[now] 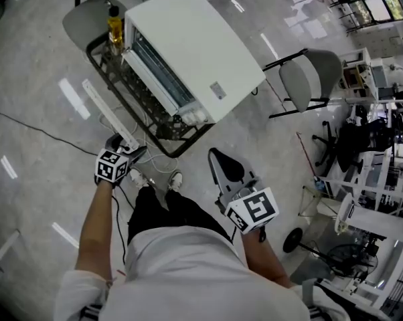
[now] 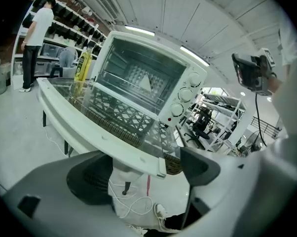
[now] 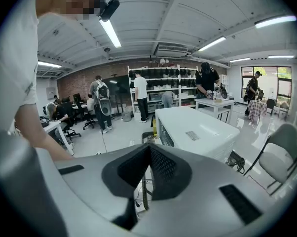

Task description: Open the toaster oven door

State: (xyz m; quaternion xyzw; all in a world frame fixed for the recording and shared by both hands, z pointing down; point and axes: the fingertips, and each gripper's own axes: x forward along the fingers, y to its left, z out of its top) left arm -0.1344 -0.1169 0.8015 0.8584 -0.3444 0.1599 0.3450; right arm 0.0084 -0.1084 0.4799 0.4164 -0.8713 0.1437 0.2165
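Left gripper (image 2: pixel 146 153) near door handle (image 2: pixel 89 125)

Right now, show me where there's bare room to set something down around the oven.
The oven's flat top is bare. The floor left of the open door is free too. The table is crowded: the oven fills it, with a bottle at its far corner. By the feet, cables clutter the floor.

I get bright, even light from ceiling tubes (image 3: pixel 110 33) at eleven o'clock. Glare streaks the glossy floor (image 1: pixel 73 99) at nine o'clock; the white toaster oven (image 1: pixel 195 45) nearly washes out. Both gripper views bend toward black-vignetted edges.
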